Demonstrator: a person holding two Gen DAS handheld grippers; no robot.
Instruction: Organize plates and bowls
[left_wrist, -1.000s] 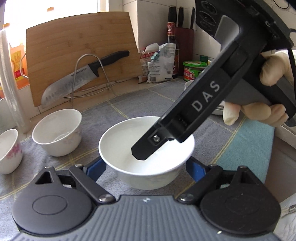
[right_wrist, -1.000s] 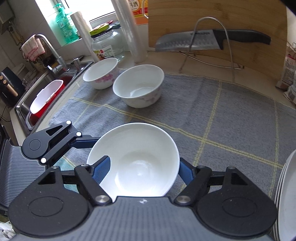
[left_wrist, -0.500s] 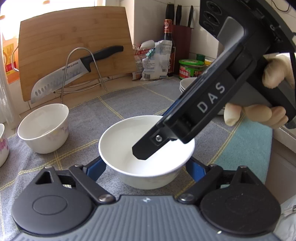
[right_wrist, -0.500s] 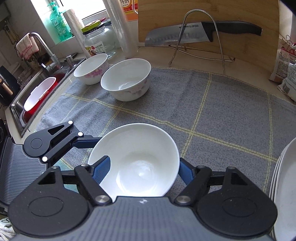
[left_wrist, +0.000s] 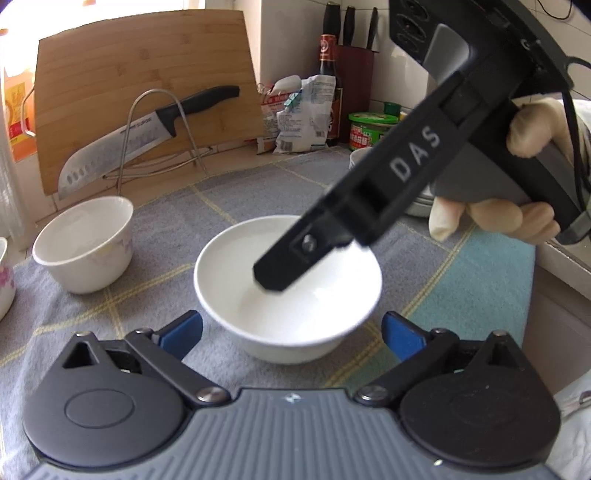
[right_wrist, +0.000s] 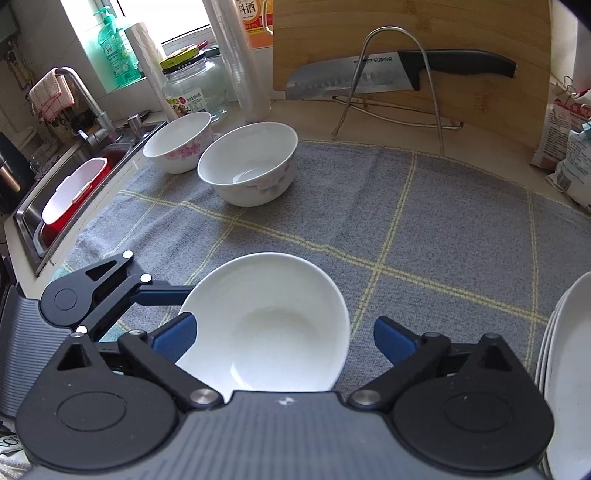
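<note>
A plain white bowl sits on the grey checked cloth between the blue fingers of my open left gripper. It also shows in the right wrist view, between the fingers of my open right gripper. From the left wrist view the right gripper's black finger reaches down over the bowl. Two flowered bowls stand on the cloth's far left. A stack of white plates is at the right edge.
A bamboo cutting board leans at the back with a large knife on a wire stand. A sink with a red tub lies left. Food bags, a bottle and a knife block stand at the back right.
Both views have shifted a little, bringing the flowered bowls closer to the centre. The right gripper's finger has risen slightly over the white bowl. Both grippers stay open around it.
</note>
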